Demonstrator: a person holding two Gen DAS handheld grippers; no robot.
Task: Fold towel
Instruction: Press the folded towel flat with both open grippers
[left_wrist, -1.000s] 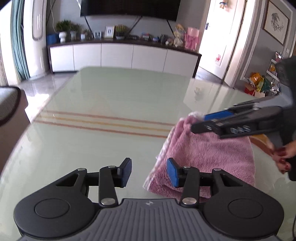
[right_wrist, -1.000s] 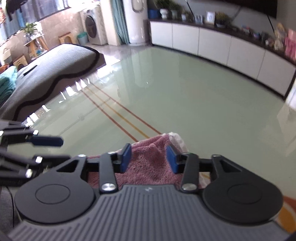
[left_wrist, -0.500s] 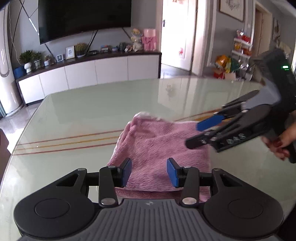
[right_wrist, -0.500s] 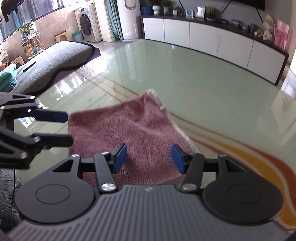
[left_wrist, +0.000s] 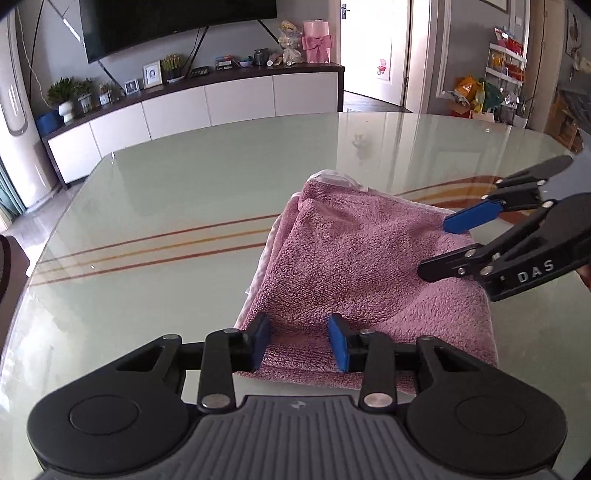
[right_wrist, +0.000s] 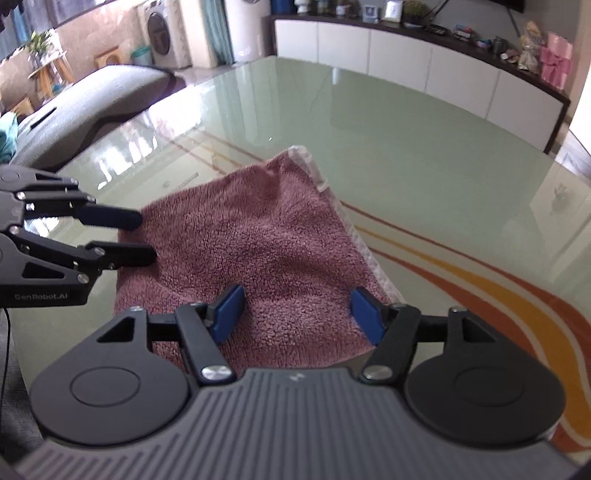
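A pink towel lies folded in layers on the glass table, a pale edge showing along its side. My left gripper hangs over the towel's near edge. Its jaws are closing with that edge between the blue pads, which do not press on it. The right wrist view has the left gripper at the towel's left edge. My right gripper is over the towel's near part, jaws opening and pinching nothing. From the left wrist view, the right gripper reaches in over the towel's right side.
Red, orange and yellow stripes run across the glass top. A white low cabinet with ornaments stands beyond the far table edge under a television. A grey sofa lies past the table's left side.
The right gripper's jaws have spread wider and no longer hold the towel's edge. The left gripper has come from beside the towel to over its near edge. The towel now lies flat.
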